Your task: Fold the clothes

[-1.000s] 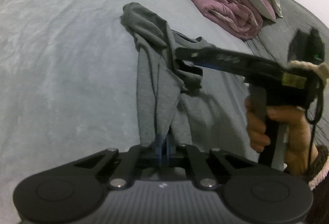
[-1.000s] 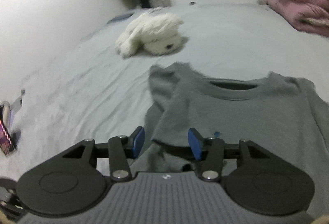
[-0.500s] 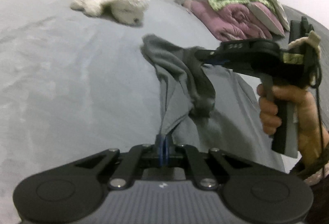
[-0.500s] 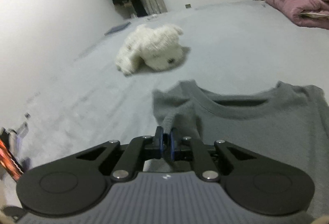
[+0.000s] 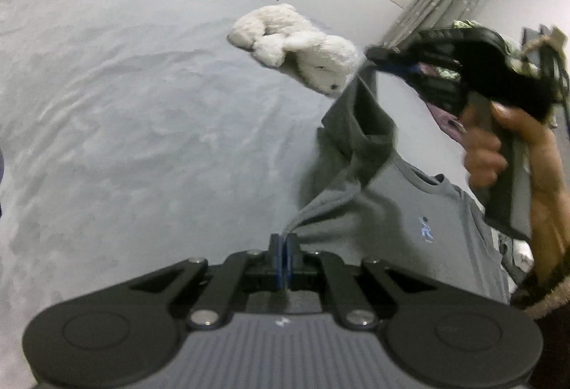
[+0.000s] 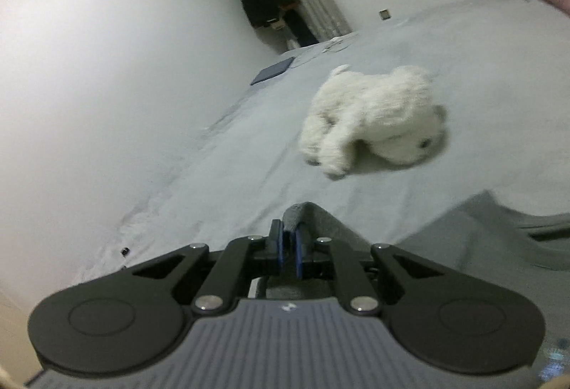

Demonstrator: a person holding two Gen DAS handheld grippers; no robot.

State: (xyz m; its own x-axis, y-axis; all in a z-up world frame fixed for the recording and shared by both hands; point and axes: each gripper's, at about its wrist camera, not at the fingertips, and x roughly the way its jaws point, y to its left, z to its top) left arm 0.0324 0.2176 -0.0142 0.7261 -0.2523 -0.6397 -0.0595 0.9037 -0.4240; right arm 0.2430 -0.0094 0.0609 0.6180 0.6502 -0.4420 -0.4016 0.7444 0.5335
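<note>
Since a second ago, both grippers are lifting the grey cotton T-shirt (image 5: 409, 210) further off the pale grey bed (image 5: 142, 121), near its middle, with the sleeve side now hanging between them. Probably this is being done to carry that side over for a fold. Left gripper (image 5: 284, 244) is clamping the fabric edge, jaws fully closed; right gripper (image 6: 289, 248), having just closed, is pinching a shoulder bunch. Beyond, a white plush toy dog (image 5: 302, 46) is lying towards the bed's far edge.
</note>
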